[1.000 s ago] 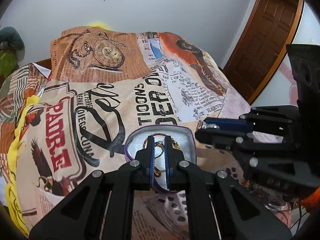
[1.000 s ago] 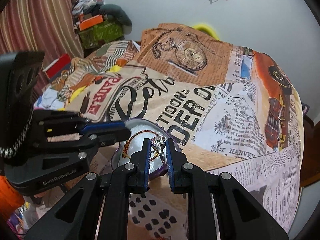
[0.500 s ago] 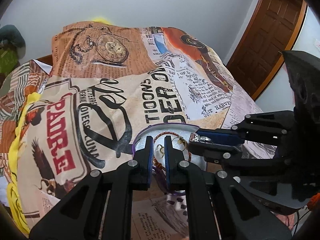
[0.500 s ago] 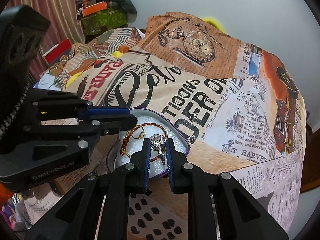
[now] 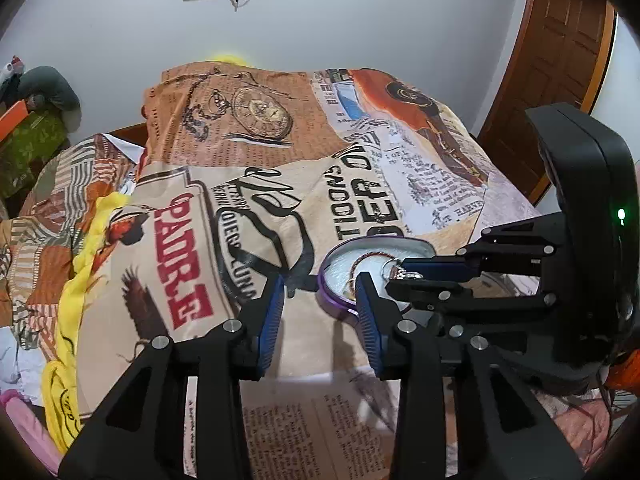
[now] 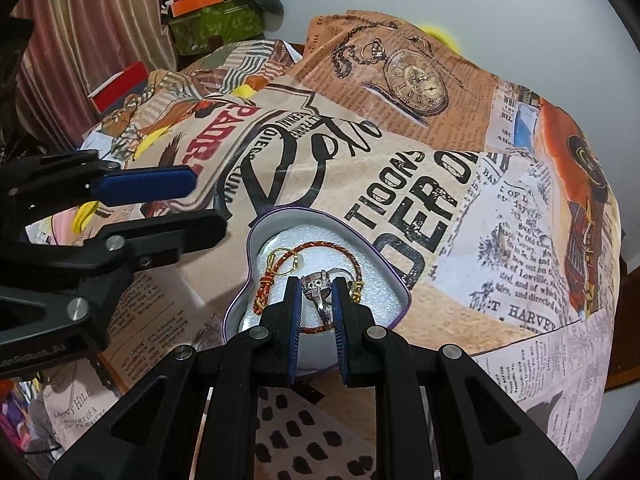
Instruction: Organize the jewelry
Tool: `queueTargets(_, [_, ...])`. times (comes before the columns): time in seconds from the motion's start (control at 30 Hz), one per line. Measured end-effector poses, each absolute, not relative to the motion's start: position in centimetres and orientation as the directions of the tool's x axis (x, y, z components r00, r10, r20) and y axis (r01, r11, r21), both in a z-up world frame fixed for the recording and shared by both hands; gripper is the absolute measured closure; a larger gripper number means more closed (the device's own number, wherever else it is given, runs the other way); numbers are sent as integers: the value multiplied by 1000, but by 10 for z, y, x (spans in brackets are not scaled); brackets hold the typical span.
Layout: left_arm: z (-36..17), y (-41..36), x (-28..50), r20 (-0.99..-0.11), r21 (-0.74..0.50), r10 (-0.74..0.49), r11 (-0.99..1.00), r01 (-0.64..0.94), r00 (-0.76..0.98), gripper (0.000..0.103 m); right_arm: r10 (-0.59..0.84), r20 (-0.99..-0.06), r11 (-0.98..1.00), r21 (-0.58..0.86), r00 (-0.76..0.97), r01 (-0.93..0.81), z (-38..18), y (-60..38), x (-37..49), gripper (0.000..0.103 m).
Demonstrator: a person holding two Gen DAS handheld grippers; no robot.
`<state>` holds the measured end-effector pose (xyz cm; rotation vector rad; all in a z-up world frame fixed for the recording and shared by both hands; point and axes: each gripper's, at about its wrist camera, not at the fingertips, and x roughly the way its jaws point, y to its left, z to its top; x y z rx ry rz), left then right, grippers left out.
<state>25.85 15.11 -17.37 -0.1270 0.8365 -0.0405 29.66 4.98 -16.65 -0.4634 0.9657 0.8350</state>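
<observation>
A bed covered by a printed bedspread (image 6: 400, 184) fills both views; its far edge meets the white wall, and its near edge is cut off behind the gripper bodies. Toward the near edge of the bed lies a heart-shaped tin (image 6: 394, 276) with a purple rim and white padding inside. In the left wrist view only the tin's left lobe (image 5: 332, 276) shows, the rest hidden behind the two grippers.

The left gripper (image 5: 320, 300) hangs just beside the tin's left rim, its jaws opening with only bedspread showing between them. The right gripper (image 6: 316, 292) sits over the tin, jaws clamped on a silver ring (image 6: 318, 286) with a stone cluster on top; the ring's lower band is partly hidden by the blue pads, and whether it touches the padding cannot be told.

In the tin lies a red braided bracelet (image 6: 320, 246), its near stretch running behind the right gripper's fingers. A small gold ring (image 6: 280, 258) rests by the bracelet's left end. A gold clasp (image 6: 356, 290) peeks out beside the right pad, too small to make out.
</observation>
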Motion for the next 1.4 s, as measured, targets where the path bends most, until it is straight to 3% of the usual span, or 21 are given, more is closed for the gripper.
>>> queueTargets(0.53, [-178,158,240,-747,-145,-69,988,-60,662,62,369,-866,604,-52,337,-795,-159,55,287,87])
queueTargets(0.93, [-148,140,218,-719,-126,-66,991,-36,692,62,407,-822,634,-59,397,-771,-121,29,268,86])
queueTargets(1.1, [-132,125,206,-699,-109,-67,994,-13,712,56,418,-804,656,-54,422,-753,-106,9,258,86])
queueTargets(1.4, [-116,94,188,-688,-99,-93,995,34,720,55,415,-763,709,-70,496,-702,-86,-34,240,86])
